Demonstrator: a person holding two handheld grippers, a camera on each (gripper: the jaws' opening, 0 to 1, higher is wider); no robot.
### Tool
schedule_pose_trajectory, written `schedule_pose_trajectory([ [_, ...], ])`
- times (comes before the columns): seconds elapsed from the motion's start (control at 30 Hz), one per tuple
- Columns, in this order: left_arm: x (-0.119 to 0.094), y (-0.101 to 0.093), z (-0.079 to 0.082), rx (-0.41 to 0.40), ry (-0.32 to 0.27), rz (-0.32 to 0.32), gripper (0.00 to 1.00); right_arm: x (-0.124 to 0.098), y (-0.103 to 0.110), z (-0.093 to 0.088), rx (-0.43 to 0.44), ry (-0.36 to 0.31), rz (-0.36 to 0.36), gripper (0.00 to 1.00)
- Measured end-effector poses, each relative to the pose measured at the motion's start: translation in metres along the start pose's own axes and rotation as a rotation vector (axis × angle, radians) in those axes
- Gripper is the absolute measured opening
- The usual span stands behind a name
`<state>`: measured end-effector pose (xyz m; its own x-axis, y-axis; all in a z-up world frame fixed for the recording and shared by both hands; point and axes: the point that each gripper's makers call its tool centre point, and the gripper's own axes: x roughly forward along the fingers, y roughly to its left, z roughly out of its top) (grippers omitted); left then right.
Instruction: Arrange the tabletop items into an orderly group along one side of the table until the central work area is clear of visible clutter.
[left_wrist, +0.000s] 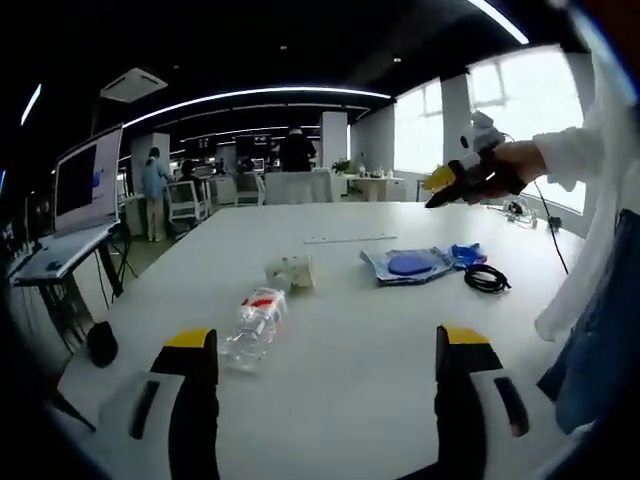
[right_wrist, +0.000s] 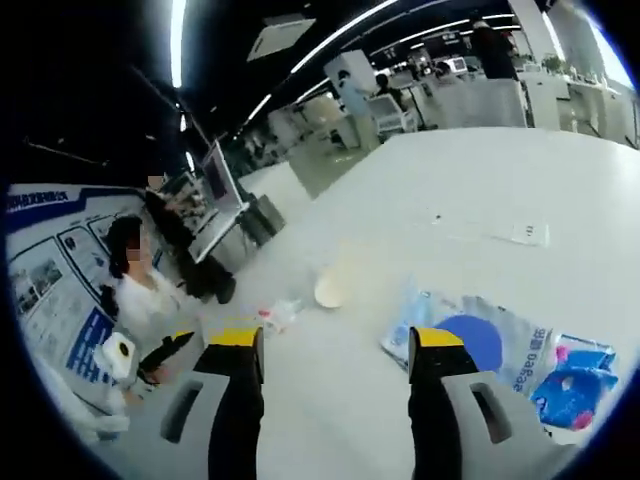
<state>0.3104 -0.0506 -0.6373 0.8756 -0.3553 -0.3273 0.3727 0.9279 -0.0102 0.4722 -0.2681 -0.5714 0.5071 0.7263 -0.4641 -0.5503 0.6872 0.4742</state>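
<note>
Your left gripper (left_wrist: 327, 365) and right gripper (right_wrist: 335, 365) are both wide open, holding nothing. The bottle (left_wrist: 252, 327), blue packet (left_wrist: 408, 265) and black cable (left_wrist: 487, 278) lie scattered mid-table (left_wrist: 350, 400), so nothing looks tidied yet.

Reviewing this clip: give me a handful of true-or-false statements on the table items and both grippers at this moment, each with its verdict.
1. The plastic bottle lies on its side on the white table. True.
2. The left gripper is shut on the bottle. False: its fingers stand apart and hold nothing, with the bottle beyond them.
3. A coiled black cable lies to the right of the blue-printed bag in the left gripper view. True.
4. The right gripper grips the bag. False: it is open and empty above the table, the bag just past its fingers.
5. The bottle's label is green. False: it is red.
</note>
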Motion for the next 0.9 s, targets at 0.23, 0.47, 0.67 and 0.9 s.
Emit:
schedule_pose_trajectory([
  [0.23,0.001,0.001,-0.006,0.018,0.031,0.006,0.86,0.02,0.013,0.019,0.022,-0.004,0.014,0.53],
  [0.47,0.0,0.004,-0.01,0.028,0.049,0.017,0.84,0.065,0.029,0.007,0.055,0.046,0.057,0.5],
  [0.67,-0.001,0.0,-0.008,0.07,0.042,0.01,0.79,0.103,0.03,-0.003,0.115,0.078,0.055,0.47],
  [0.9,0.0,0.003,-0.012,0.074,0.069,0.018,0.79,0.135,0.028,-0.016,0.166,0.127,0.075,0.48],
])
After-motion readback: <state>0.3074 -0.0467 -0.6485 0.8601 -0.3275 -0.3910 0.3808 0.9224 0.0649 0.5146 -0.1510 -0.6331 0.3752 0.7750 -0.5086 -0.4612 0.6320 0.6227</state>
